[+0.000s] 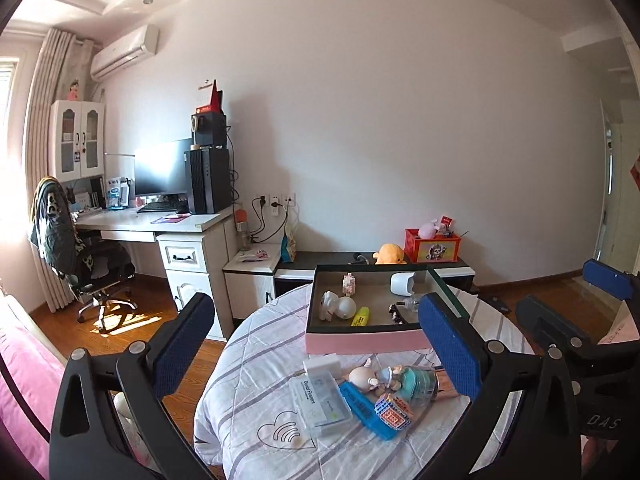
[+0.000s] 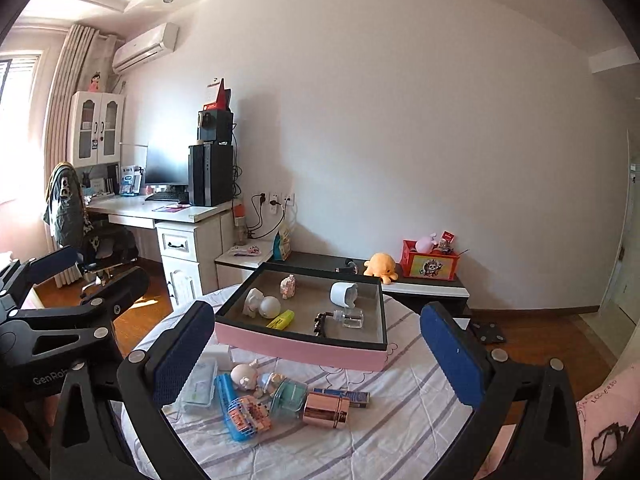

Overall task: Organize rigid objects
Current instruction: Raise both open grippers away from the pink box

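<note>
Now the left gripper point(image 1: 316, 352) hangs with its blue-padded jaws spread wide and nothing between them, and the right gripper point(image 2: 316, 354) does just the same, wide apart and empty. Both are held back from the round table point(image 2: 360, 432), above its near edge, pointing slightly downward. Just beyond the fingers lies a loose cluster on the striped cloth: a clear plastic case point(image 2: 199, 387), a blue comb point(image 2: 232, 404), a small doll point(image 2: 250, 376), a block toy point(image 2: 250, 416), a teal jar point(image 2: 290, 398) on its side touching a rose-gold cap point(image 2: 326, 410), and a thin blue box point(image 2: 344, 396). Further back sits the pink tray point(image 2: 300, 350), holding a yellow marker point(image 2: 280, 319), a white cup point(image 2: 343, 294) tipped over, a glass bottle point(image 2: 350, 317) and a white round figure point(image 2: 262, 305). Behind the table, an orange plush point(image 2: 380, 266) rests on a low cabinet.
</note>
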### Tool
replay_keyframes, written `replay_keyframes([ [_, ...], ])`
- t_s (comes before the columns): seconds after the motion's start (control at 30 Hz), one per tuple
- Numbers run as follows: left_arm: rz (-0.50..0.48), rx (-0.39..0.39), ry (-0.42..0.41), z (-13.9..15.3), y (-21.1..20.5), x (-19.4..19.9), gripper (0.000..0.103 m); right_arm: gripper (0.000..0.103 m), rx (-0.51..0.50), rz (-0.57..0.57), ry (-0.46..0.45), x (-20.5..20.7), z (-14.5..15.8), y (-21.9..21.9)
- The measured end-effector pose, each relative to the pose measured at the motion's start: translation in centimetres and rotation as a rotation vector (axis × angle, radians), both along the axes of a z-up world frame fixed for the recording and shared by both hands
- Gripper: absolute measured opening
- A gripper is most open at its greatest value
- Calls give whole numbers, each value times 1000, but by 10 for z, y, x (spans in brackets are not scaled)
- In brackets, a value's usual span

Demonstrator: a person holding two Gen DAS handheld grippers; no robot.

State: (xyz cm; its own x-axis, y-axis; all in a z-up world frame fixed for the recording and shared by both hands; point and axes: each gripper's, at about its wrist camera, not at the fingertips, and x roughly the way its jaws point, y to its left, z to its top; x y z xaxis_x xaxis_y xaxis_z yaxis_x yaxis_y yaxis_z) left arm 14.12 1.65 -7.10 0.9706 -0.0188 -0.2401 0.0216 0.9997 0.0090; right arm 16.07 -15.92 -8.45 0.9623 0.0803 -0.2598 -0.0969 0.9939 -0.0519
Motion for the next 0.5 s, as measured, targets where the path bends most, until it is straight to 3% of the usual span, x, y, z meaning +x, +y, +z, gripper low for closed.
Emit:
replay_keyframes([
  [0.5,-22,46,-41,14,-8,-50,103,103,15,-27,-38,-66,5,-3],
])
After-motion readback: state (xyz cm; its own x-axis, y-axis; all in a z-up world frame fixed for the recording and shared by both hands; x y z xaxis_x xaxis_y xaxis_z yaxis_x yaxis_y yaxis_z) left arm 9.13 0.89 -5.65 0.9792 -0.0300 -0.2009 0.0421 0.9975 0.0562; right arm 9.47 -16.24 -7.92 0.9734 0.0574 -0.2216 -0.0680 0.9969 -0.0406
